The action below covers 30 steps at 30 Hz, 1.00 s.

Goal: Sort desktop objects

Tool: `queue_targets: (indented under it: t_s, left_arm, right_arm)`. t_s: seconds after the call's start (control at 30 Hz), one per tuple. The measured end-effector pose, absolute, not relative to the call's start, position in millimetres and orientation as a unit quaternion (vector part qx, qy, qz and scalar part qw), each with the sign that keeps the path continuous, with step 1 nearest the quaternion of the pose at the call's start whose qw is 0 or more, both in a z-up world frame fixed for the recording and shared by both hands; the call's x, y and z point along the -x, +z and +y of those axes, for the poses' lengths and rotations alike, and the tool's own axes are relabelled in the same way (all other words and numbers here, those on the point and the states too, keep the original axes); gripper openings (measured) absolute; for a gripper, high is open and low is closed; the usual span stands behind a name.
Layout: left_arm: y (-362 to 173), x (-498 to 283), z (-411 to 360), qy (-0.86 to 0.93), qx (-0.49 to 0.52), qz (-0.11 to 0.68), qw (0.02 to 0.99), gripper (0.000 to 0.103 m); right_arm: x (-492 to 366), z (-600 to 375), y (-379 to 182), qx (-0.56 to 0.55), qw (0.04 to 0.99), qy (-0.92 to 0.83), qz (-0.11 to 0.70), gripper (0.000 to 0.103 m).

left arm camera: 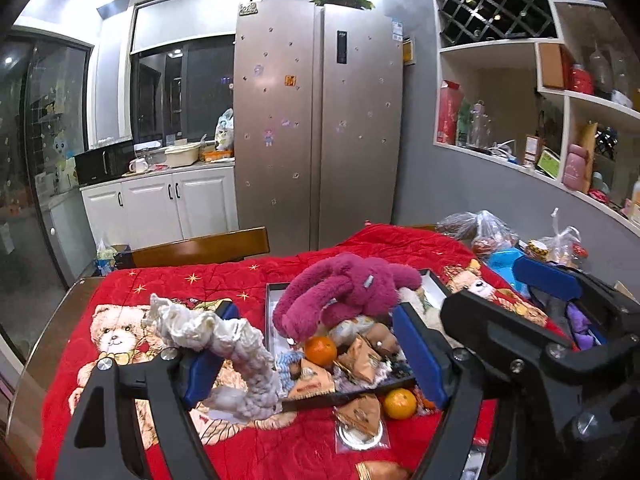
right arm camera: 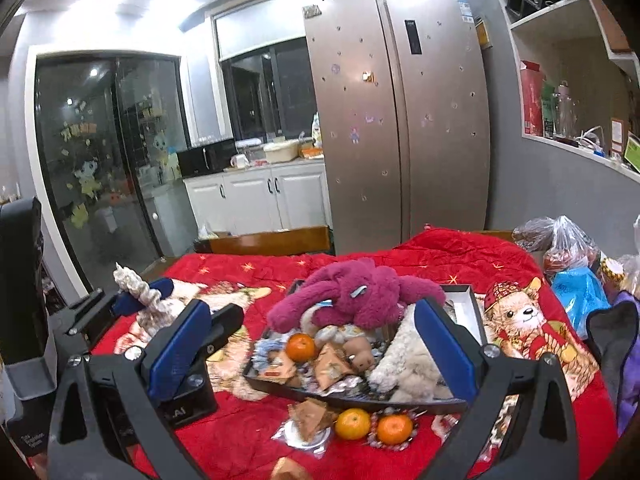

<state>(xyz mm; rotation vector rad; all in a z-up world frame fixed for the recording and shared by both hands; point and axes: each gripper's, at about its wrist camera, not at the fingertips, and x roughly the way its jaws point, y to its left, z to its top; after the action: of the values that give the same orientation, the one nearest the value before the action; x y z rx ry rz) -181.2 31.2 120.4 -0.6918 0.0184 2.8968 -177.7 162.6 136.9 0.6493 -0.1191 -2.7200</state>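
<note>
A quilted red cloth blanket (left arm camera: 280, 452), soft and matt, is spread over the table. The magenta plush toy (left arm camera: 348, 288) is covered in deep, fuzzy pile; the white knitted piece (left arm camera: 224, 344) is coarse and looped. The tangerines (right arm camera: 352, 423) are finished in a dimpled, slightly glossy peel. The tray (right arm camera: 466, 292) is rimmed in dark, smooth material. The refrigerator (left arm camera: 316, 120) is faced in brushed metal, and the chair back (left arm camera: 200, 248) in lacquered wood. Matt blue pads (right arm camera: 176, 344) are carried on black plastic.
</note>
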Motion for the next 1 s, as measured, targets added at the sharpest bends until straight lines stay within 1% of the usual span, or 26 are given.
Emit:
queue_targets:
  t_s: [0.17, 0.27, 0.33, 0.57, 0.63, 0.83, 1.0]
  left_arm:
    - [118, 157, 29, 0.968, 0.231, -0.016, 0.096, 0.082]
    - [107, 149, 30, 0.964, 0.239, -0.042, 0.110, 0.085]
    - [98, 147, 34, 0.960, 0.249, -0.052, 0.120, 0.085]
    - [58, 148, 56, 0.948, 0.289, -0.044, 0.125, 0.085]
    - [45, 151, 61, 0.944, 0.302, -0.037, 0.132, 0.085]
    - [15, 157, 68, 0.937, 0.330, -0.018, 0.110, 0.085]
    - [-11, 166, 73, 0.925, 0.366, -0.006, 0.101, 0.085]
  right_arm:
    - [148, 159, 143, -0.219, 0.182, -0.958, -0.034, 0.103]
    - [129, 161, 140, -0.215, 0.183, -0.959, -0.017, 0.103]
    - [117, 167, 137, -0.211, 0.176, -0.962, -0.012, 0.103]
    - [92, 213, 110, -0.204, 0.127, -0.971, 0.010, 0.103]
    - [94, 233, 102, -0.209, 0.102, -0.973, -0.001, 0.103]
    - [106, 272, 75, -0.229, 0.076, -0.970, -0.020, 0.103]
    - [134, 295, 39, -0.263, 0.051, -0.963, -0.039, 0.103]
